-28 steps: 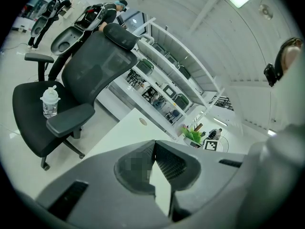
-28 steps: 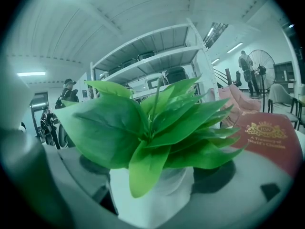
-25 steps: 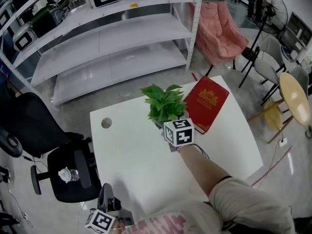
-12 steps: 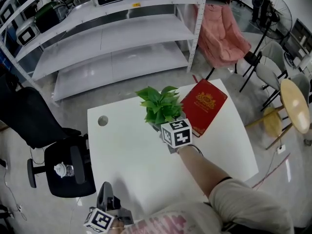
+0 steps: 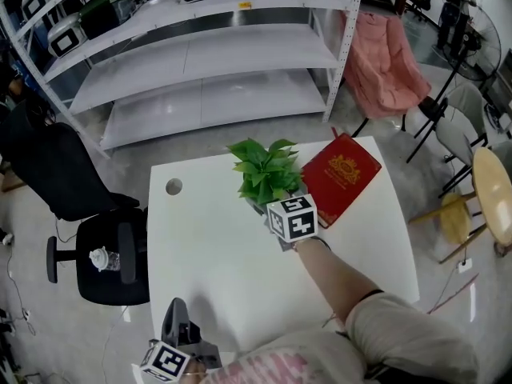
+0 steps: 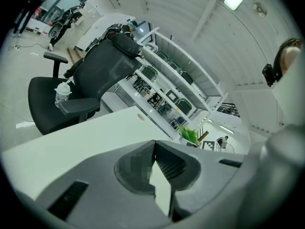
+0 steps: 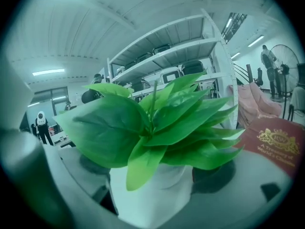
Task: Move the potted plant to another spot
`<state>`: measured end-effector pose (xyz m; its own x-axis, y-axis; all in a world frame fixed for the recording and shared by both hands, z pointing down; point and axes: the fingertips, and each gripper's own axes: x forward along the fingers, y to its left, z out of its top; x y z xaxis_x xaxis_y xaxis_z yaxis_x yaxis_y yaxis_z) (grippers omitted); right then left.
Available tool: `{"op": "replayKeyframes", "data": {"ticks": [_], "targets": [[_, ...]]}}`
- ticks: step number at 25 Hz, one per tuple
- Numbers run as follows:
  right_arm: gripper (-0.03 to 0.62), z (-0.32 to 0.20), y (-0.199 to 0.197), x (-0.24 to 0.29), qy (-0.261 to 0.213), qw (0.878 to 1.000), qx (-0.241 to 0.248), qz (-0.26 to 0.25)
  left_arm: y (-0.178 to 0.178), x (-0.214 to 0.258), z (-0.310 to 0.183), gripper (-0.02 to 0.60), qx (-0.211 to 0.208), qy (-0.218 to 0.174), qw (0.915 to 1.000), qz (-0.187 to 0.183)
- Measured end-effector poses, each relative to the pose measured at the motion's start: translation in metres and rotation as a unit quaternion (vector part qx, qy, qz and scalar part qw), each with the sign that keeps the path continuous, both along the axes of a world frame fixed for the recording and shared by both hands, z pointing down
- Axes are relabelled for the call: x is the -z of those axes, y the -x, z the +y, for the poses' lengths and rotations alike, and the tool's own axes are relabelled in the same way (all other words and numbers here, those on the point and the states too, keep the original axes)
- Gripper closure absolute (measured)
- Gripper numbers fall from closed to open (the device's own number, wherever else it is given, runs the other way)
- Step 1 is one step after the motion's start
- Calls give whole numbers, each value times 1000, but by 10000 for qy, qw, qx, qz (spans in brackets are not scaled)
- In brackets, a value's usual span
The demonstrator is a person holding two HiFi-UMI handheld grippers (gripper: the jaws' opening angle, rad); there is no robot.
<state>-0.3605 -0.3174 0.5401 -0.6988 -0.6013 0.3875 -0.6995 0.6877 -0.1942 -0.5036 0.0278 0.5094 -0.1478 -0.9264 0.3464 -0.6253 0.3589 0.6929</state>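
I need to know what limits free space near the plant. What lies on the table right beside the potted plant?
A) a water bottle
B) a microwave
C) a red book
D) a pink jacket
C: in the head view a red book lies on the white table just right of the potted plant.

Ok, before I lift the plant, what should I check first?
1. Pot sits between the right tool's jaws: ok.
2. Pads lie against both sides of the pot: ok.
3. Plant stands upright: ok.
4. Book is clear of the pot: cannot tell; it lies close on the right, under the leaf tips.
5. Bare table is free for a new spot: ok, on the left and near side.
6. Left tool is out of the way: ok; shut, empty, at the near edge.
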Motion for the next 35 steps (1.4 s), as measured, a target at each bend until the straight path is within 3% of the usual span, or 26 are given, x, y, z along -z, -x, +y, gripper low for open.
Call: {"op": "replayKeyframes", "data": {"ticks": [7, 14, 25, 35], "targets": [[94, 2, 2, -1, 87, 9998, 160, 54, -13, -3, 20, 578, 162, -15, 9998, -125], [92, 6, -3, 10, 244, 9993, 275, -39, -24, 21, 11, 580, 124, -65, 9997, -210], [94, 32, -42, 26, 235, 9997, -7, 76, -34, 36, 0, 578, -543, -369, 9976, -231], [94, 117, -89, 66, 567, 9939, -476, -819, -45, 68, 10, 580, -1273, -873, 9877, -263]]}}
